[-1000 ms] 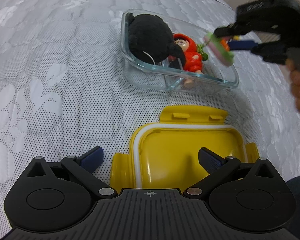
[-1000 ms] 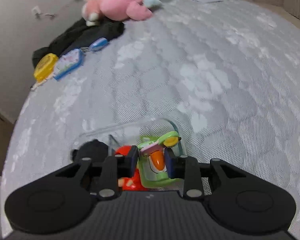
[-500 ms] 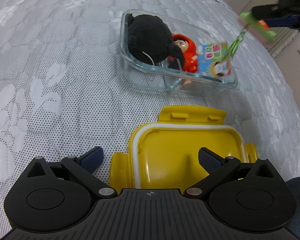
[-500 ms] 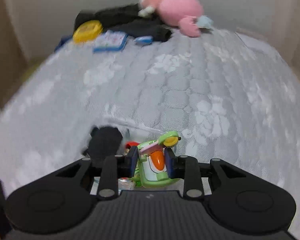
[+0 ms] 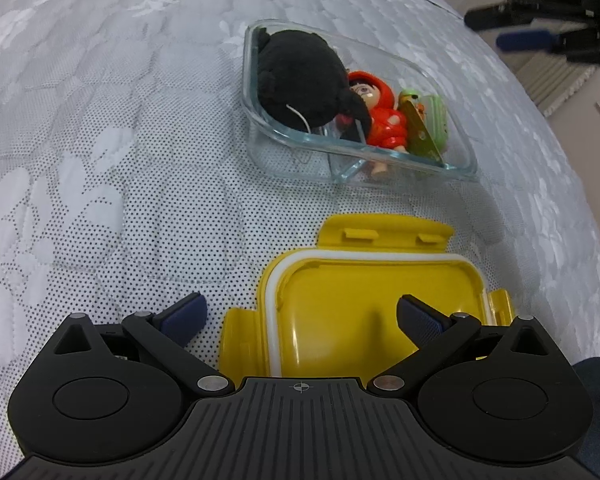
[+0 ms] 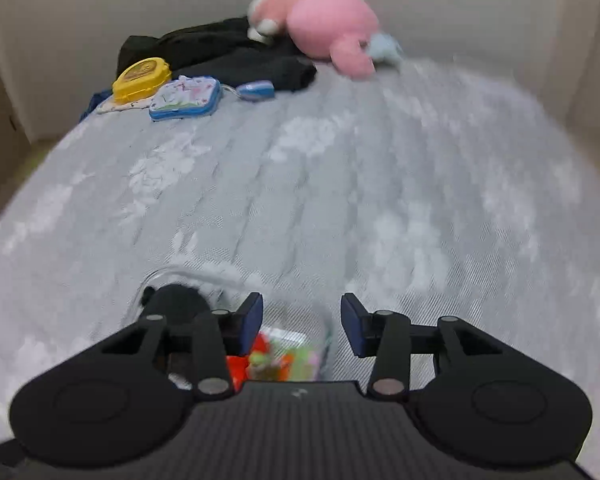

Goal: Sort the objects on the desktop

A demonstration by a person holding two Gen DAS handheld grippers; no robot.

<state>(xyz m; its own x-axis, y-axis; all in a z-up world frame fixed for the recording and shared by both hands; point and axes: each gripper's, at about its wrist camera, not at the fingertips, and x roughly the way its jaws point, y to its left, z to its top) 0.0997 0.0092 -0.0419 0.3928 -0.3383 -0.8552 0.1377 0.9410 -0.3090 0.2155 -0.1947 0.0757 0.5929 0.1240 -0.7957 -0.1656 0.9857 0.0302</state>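
1. The glass box (image 5: pixel 456 136) on the bed (image 5: pixel 100 128) holds a black plush (image 5: pixel 296 80), red doll (image 5: pixel 380 120) and green toy (image 5: pixel 432 120).
2. The right gripper (image 6: pixel 302 322), jaws apart and empty, hangs above it.
3. The left gripper (image 5: pixel 300 316), jaws apart, hovers over the yellow lid (image 5: pixel 364 304).
4. Likely next: fit the lid, or fetch further items.

Mattress cover (image 5: pixel 100 168): quilted cloth, pale grey, woven floral pattern with slight sheen, dotted mesh texture. Container (image 5: pixel 466 160): clear glass, glossy, smooth. Black toy (image 5: pixel 296 76): fuzzy matt plush. Red-hooded figure (image 5: pixel 384 120) and green toy (image 5: pixel 434 120): glossy moulded plastic. Yellow lid (image 5: pixel 364 300): smooth semi-gloss plastic, white seal along its rim. Pink toy (image 6: pixel 328 24) at the far edge: soft matt plush.
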